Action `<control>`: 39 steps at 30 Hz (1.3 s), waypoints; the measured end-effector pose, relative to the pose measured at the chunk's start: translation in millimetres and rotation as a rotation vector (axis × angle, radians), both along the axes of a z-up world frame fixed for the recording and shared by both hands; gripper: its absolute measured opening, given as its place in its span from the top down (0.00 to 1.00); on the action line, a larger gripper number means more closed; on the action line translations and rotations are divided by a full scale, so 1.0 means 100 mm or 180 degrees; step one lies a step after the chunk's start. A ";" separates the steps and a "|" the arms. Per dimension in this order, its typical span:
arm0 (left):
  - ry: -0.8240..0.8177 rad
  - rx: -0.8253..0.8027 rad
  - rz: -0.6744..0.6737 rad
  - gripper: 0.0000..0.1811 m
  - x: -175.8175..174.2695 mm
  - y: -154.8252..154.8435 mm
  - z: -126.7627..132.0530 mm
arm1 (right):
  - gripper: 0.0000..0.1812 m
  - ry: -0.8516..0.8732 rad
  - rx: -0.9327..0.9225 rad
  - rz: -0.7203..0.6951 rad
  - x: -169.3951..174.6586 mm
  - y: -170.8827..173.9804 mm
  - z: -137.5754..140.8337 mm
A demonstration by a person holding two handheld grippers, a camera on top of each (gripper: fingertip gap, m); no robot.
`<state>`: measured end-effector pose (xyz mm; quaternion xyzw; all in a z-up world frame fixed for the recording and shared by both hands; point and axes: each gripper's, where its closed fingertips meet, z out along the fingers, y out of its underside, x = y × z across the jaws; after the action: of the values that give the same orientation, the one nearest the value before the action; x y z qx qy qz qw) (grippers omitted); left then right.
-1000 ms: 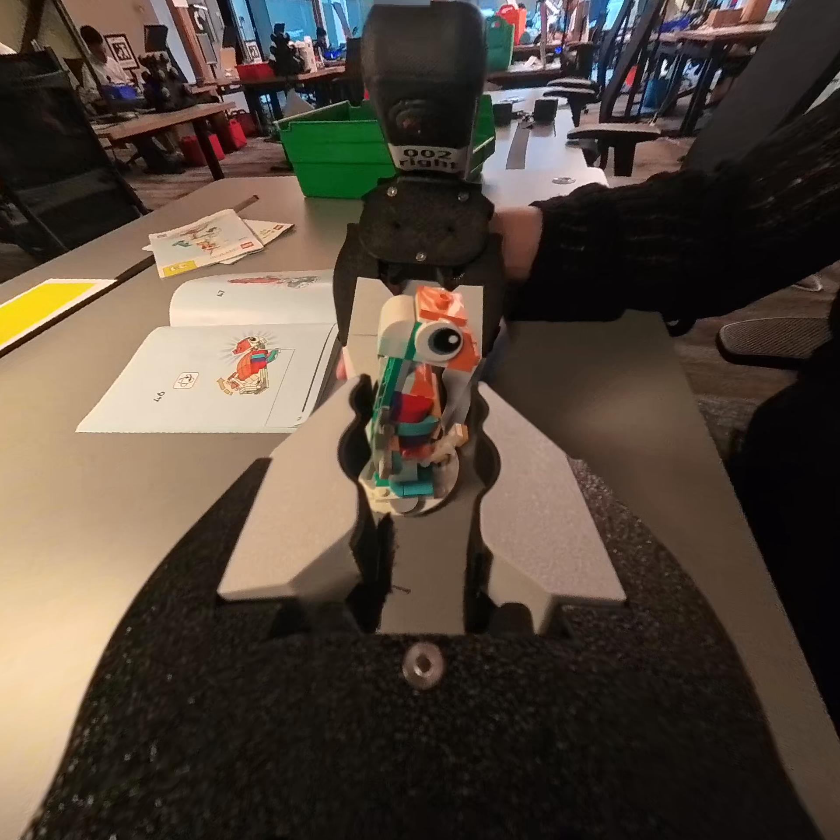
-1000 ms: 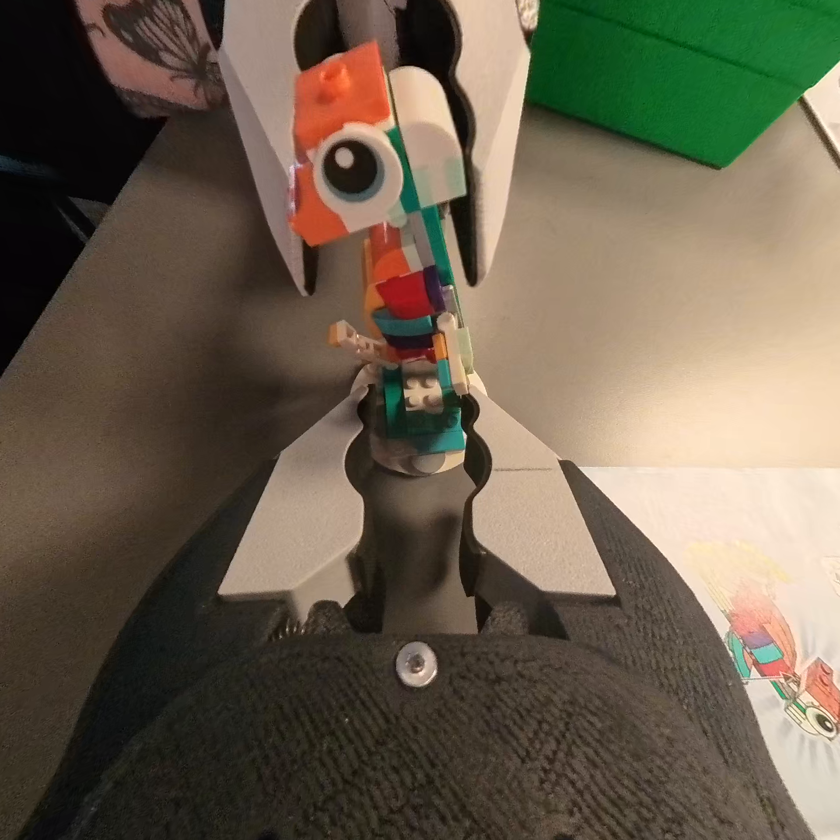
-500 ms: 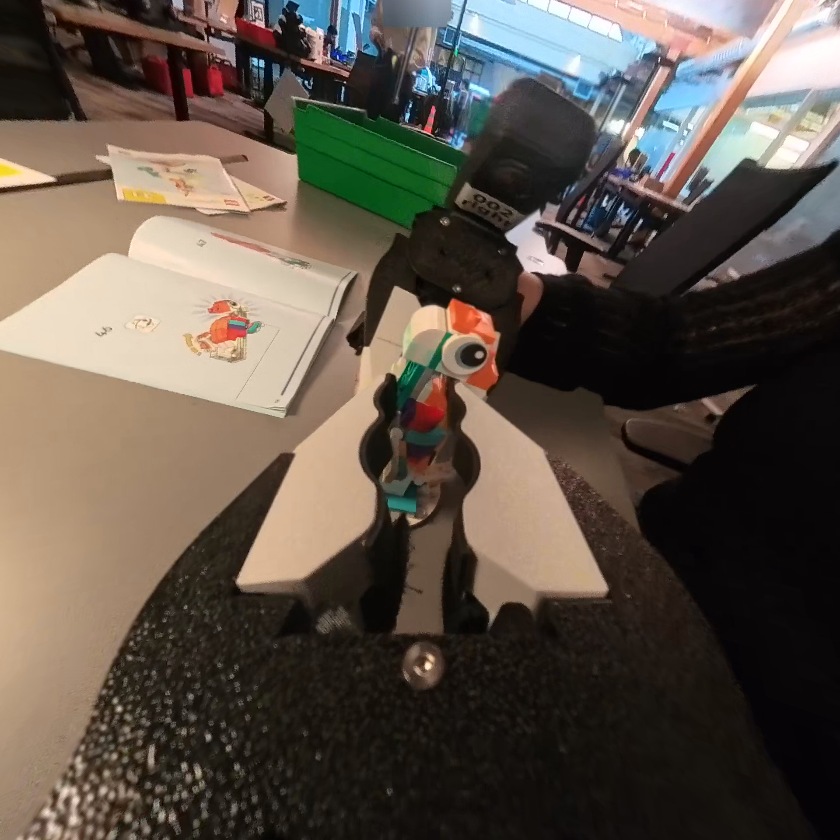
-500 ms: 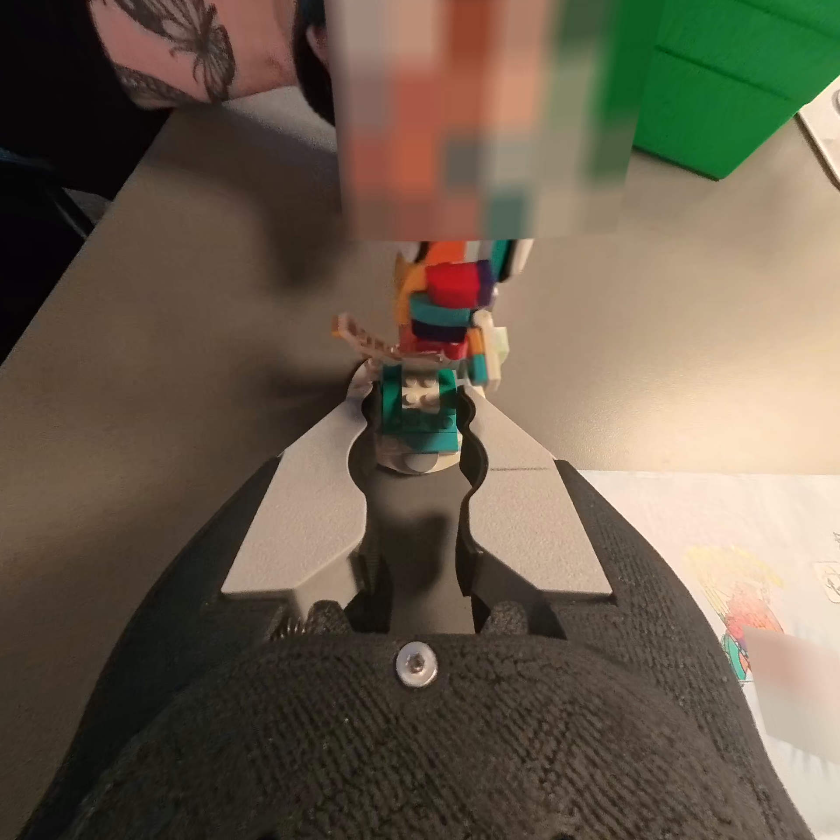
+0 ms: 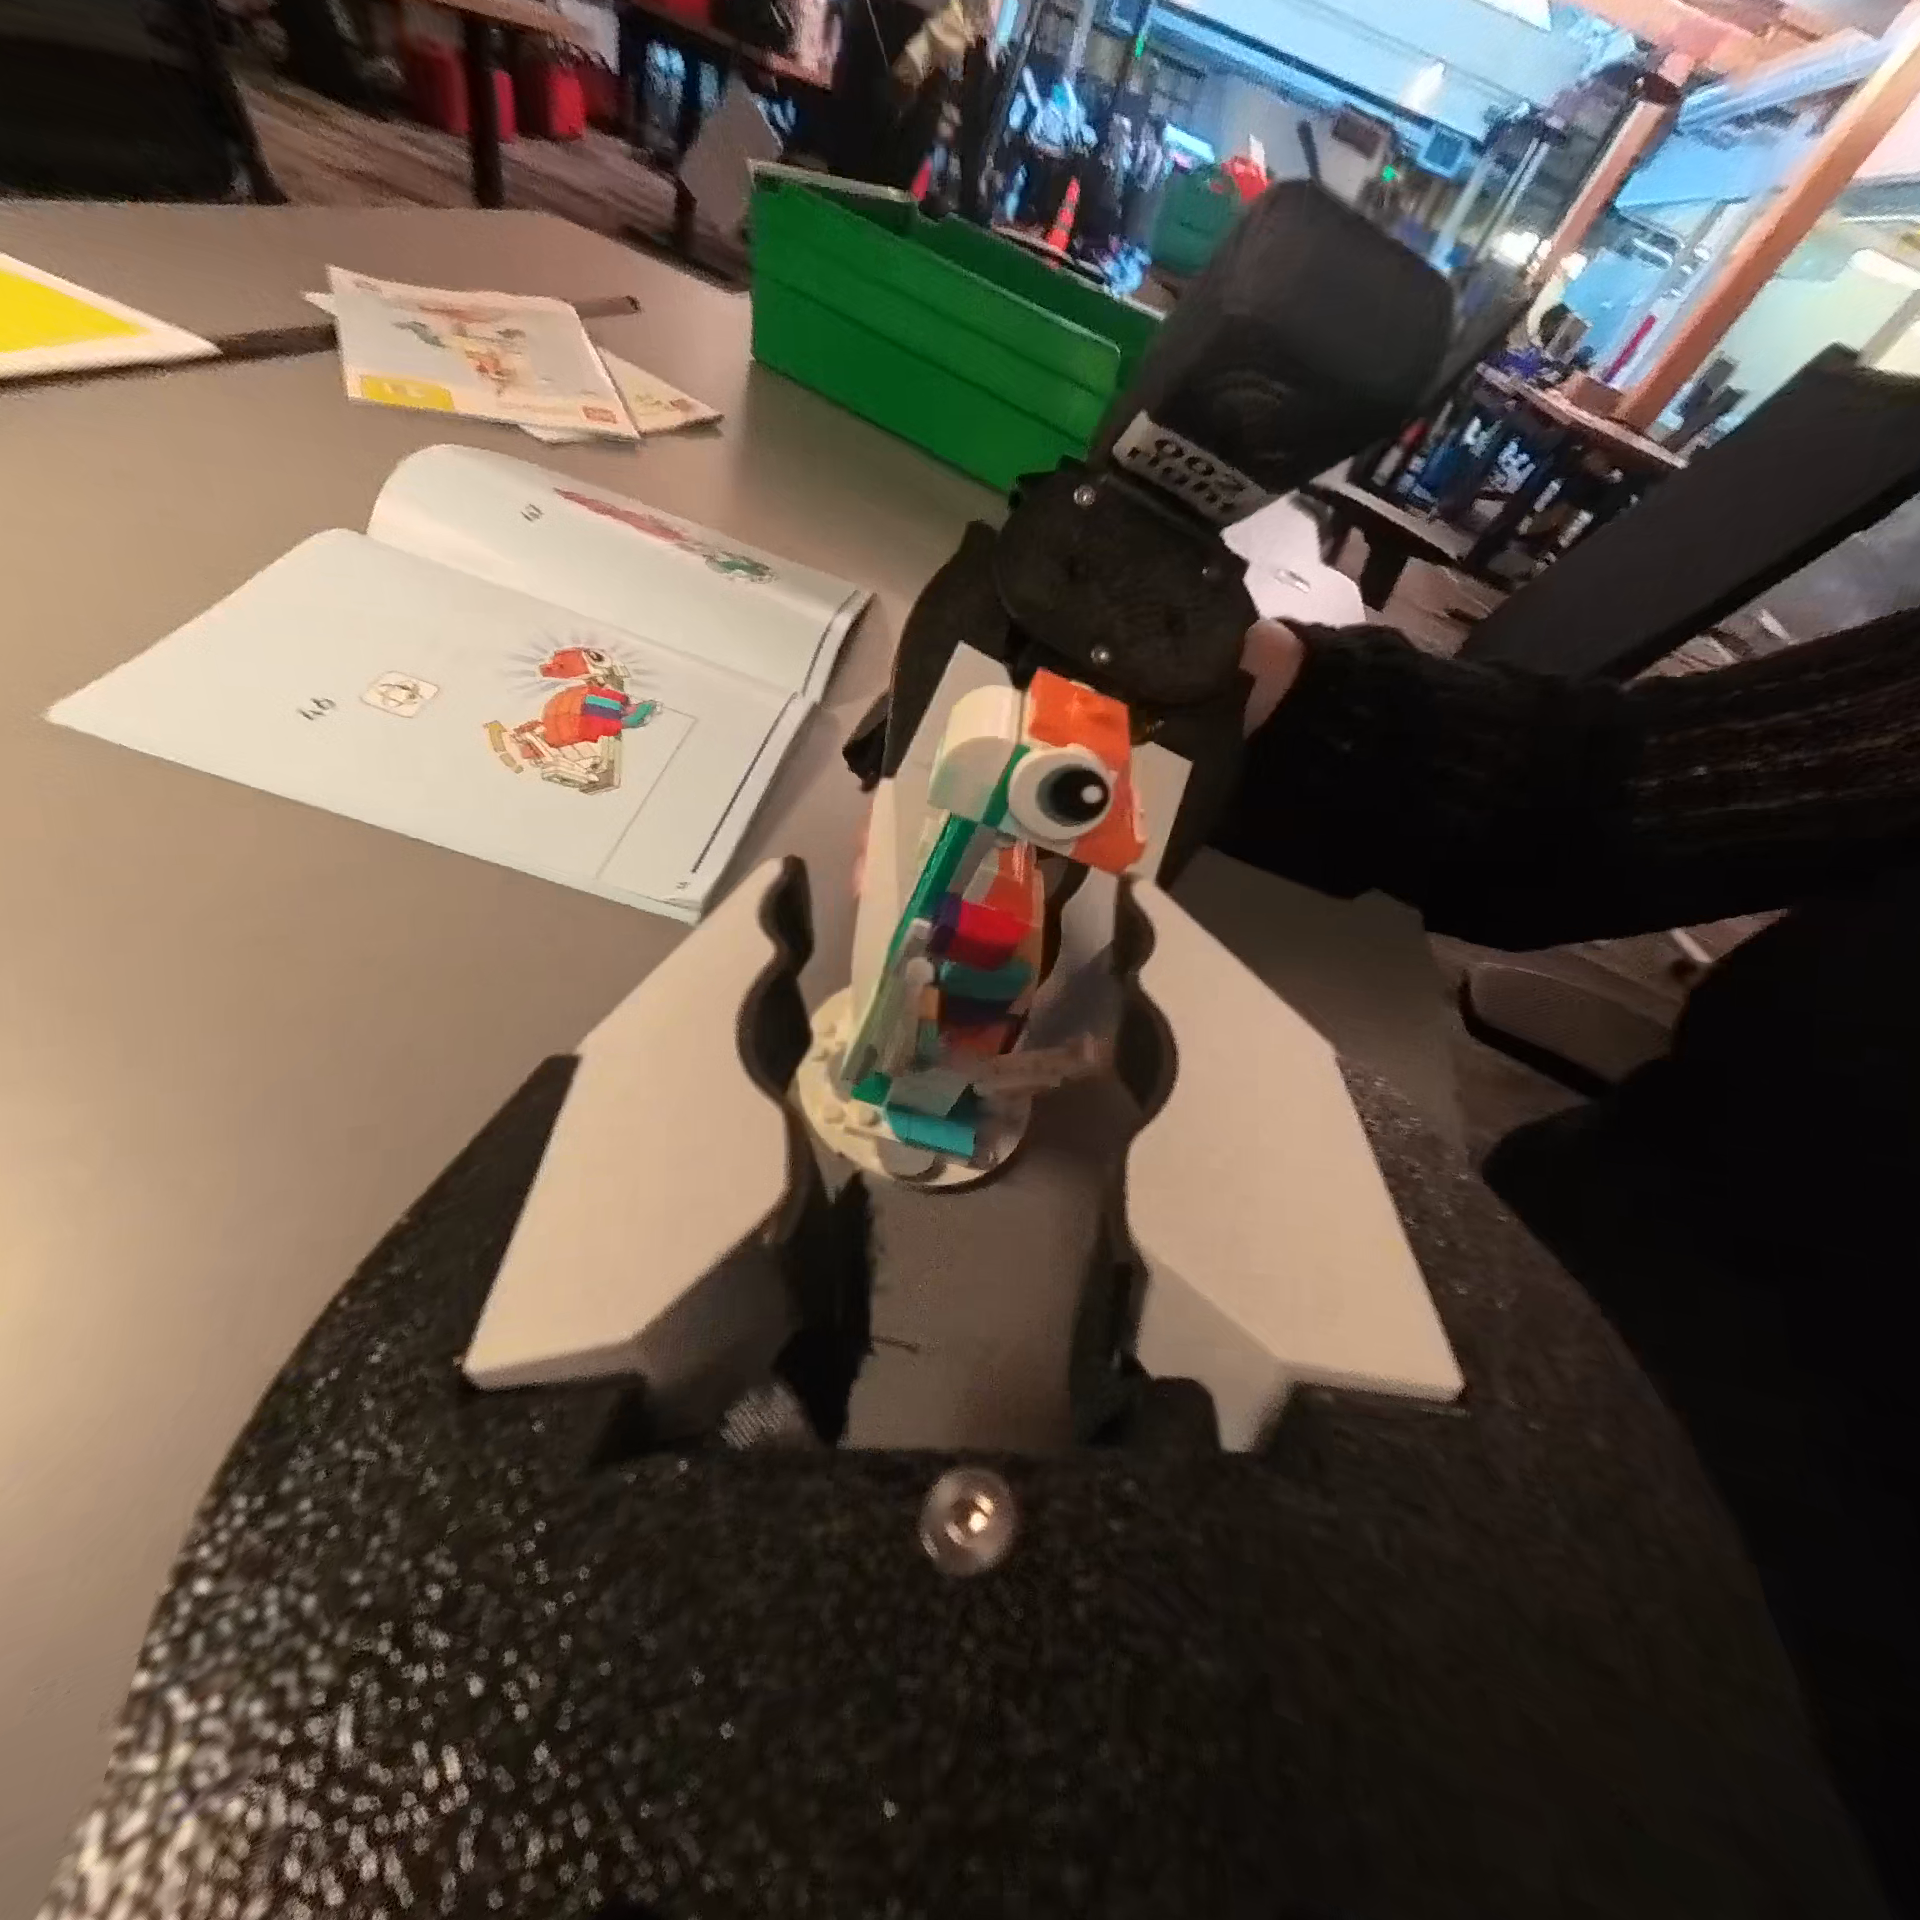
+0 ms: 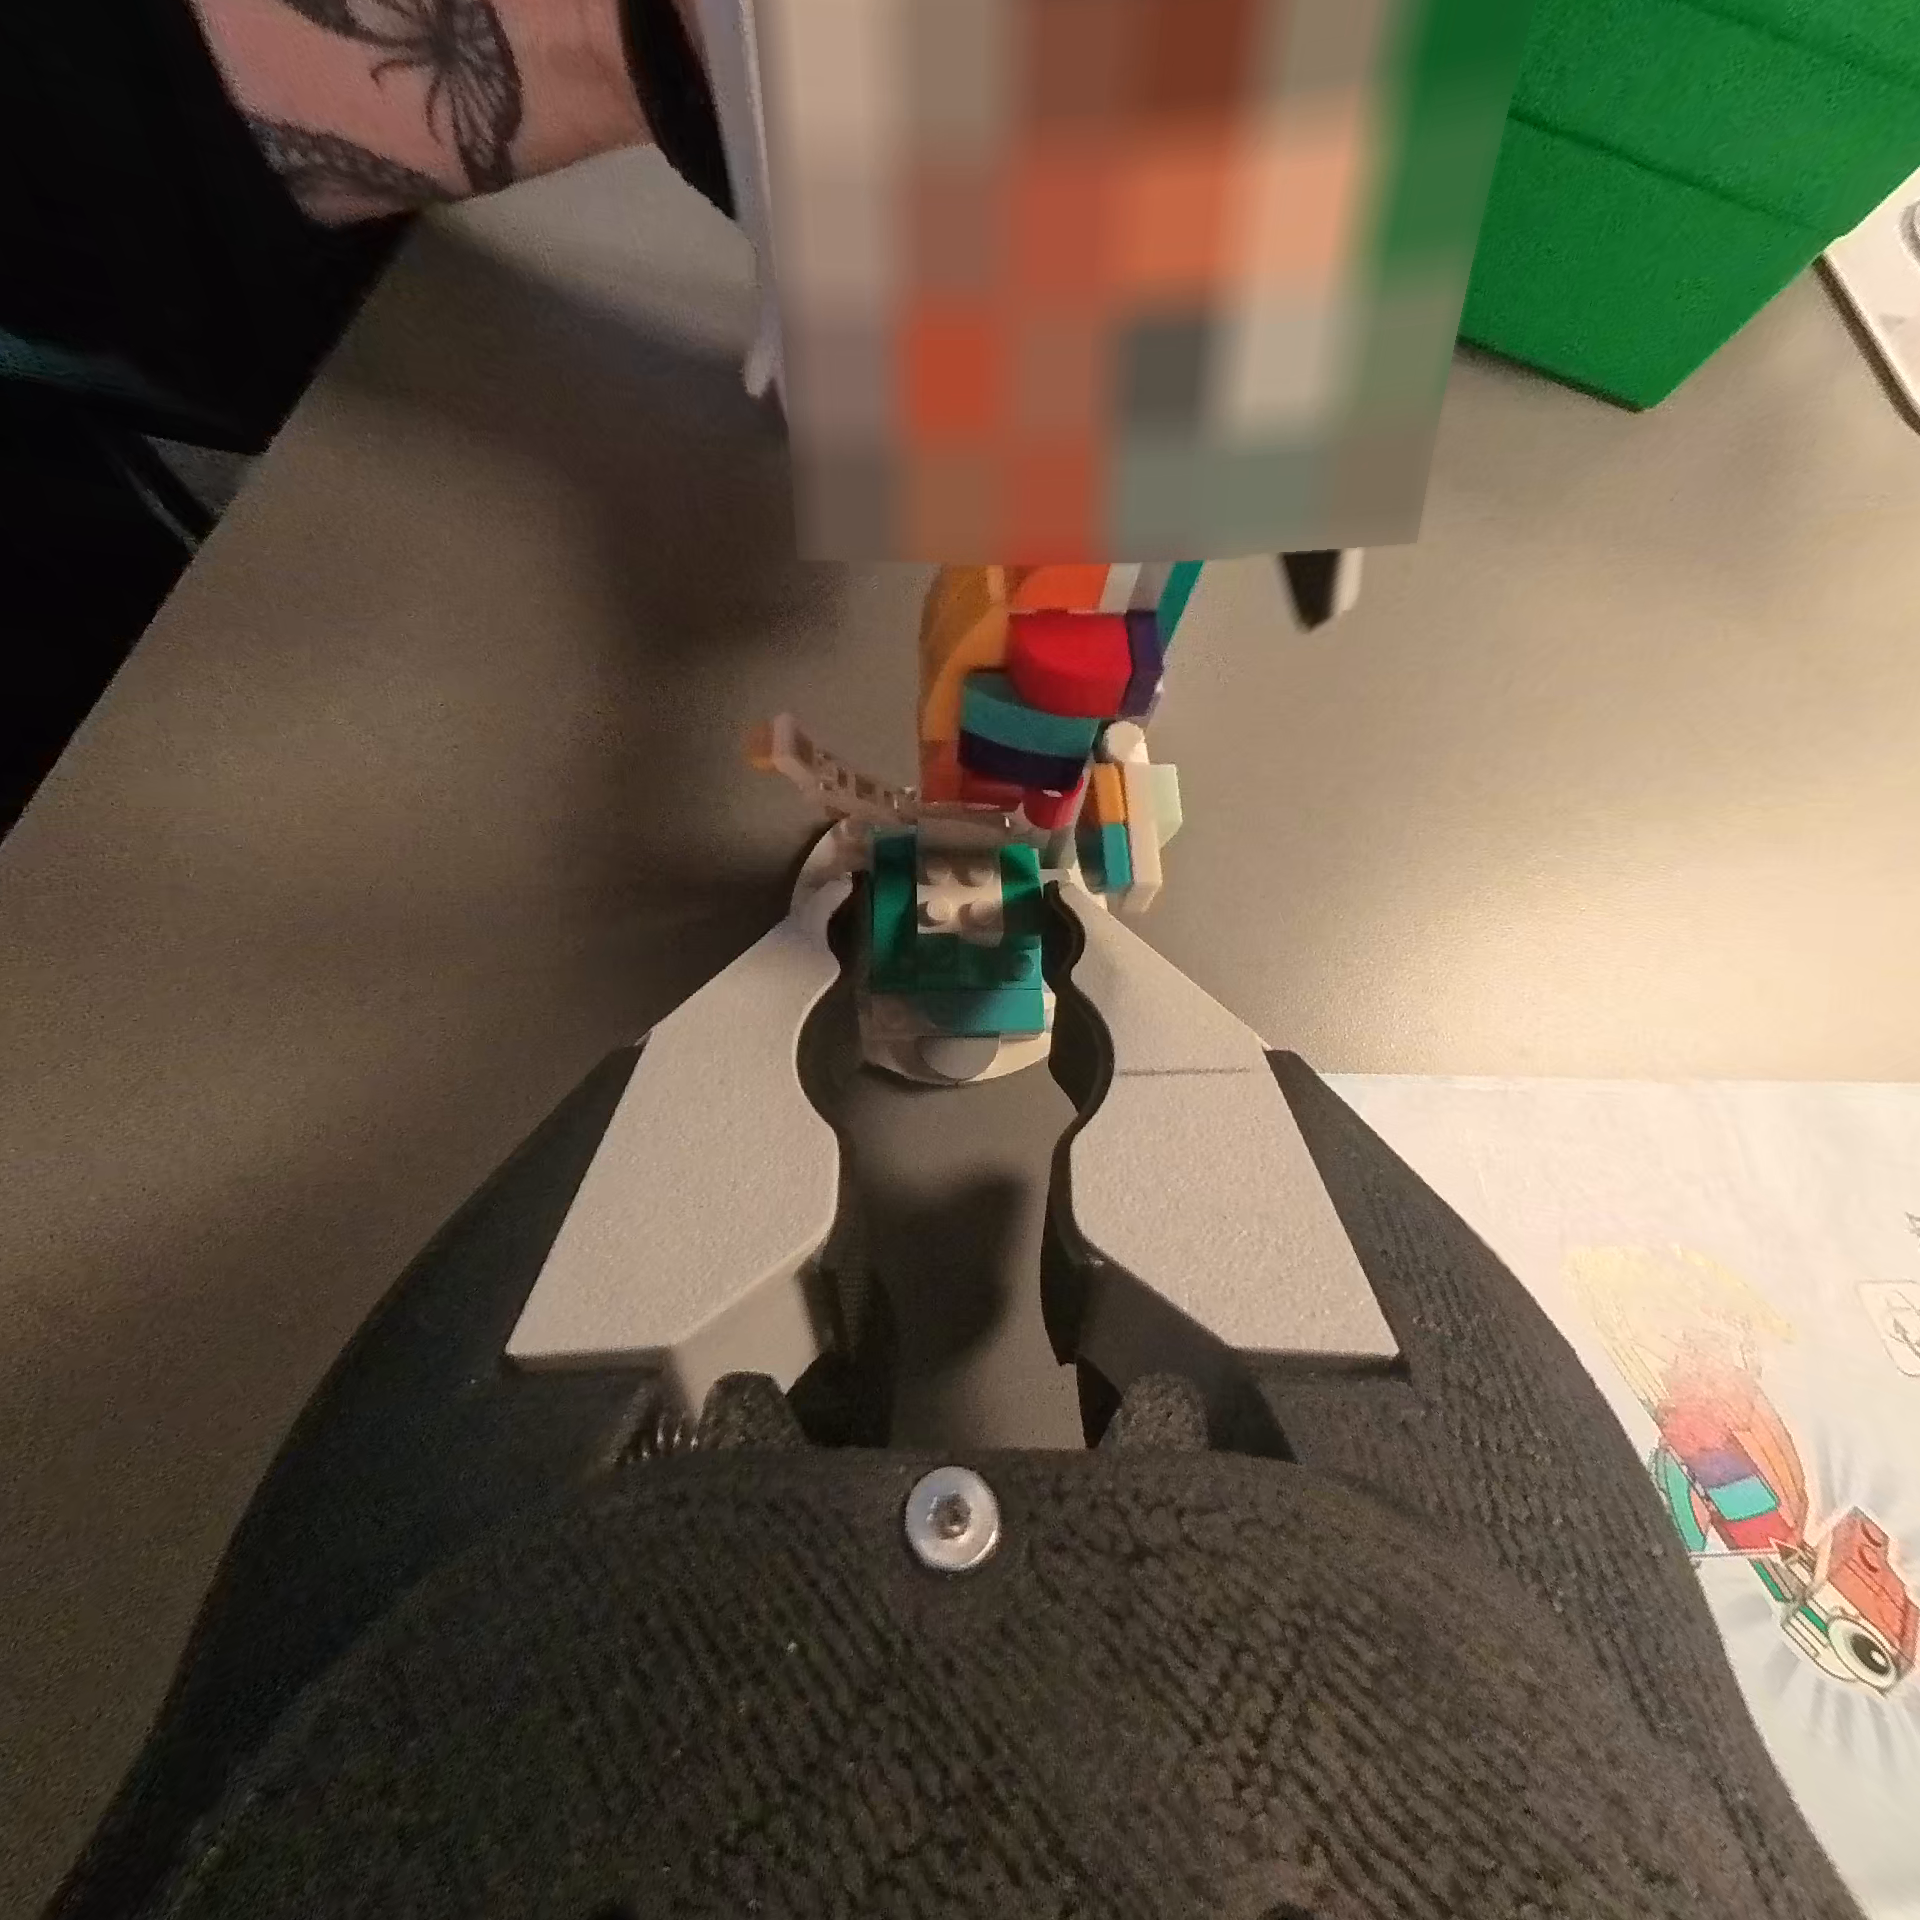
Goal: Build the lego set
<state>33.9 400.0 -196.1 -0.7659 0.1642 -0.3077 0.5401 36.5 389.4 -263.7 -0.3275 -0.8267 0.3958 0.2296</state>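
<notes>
Orange-headed, teal-backed lego bird with one big eye stands upright.

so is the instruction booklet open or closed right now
Open: the instruction booklet lies flat on the table, pages spread, with a printed model picture facing up.

Lego figure between both grippers, paperwork and bin on table behind.
We see the figure upright between the left gripper fingers, with the right gripper facing from directly behind it. Open instruction booklet lies flat left of the figure; loose leaflets farther back left; storage bin behind the booklet, beside the right gripper. In the right wrist view the figure's base sits between the right gripper's fingers.
</notes>
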 end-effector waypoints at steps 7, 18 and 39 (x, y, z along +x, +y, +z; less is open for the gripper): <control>-0.0246 0.0720 0.0323 0.56 -0.19 0.01 0.37 | 0.83 -0.0024 -0.0037 -0.0129 -0.03 0.05 0.00; 0.0210 0.1668 0.1477 0.58 -0.95 0.47 0.57 | 0.79 0.0208 -0.0096 -0.0321 -0.05 0.11 0.11; 0.1026 0.2209 0.1825 0.52 -1.06 0.43 0.58 | 0.70 -0.0004 0.0028 -0.0672 0.08 0.25 -0.01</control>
<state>-72.4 442.7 -138.1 -0.5927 0.1210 0.0495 0.7947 44.6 414.0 -264.2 -0.4120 -0.7895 0.3656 0.2708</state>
